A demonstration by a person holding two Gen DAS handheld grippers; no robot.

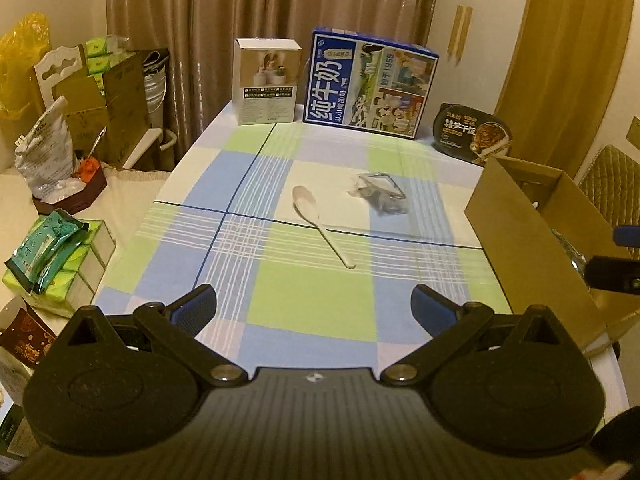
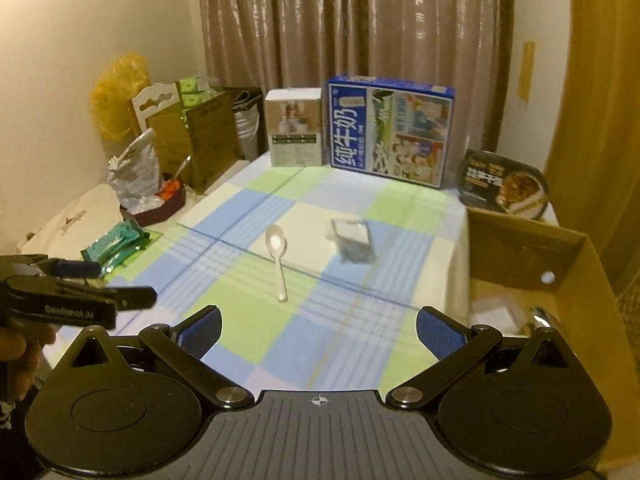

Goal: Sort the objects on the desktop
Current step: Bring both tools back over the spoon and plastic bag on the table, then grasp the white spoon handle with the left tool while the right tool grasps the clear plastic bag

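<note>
White spoon [image 1: 322, 226] lies flat mid-tablecloth [image 1: 312, 304] beside clear wrapper [image 1: 380, 194], cardboard box [image 1: 532, 240] at right edge; left gripper [image 1: 314, 304] & right gripper [image 2: 319, 326] jaws spread, empty.

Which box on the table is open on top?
The brown cardboard box at the right edge. The blue milk box and white box are shut.
</note>
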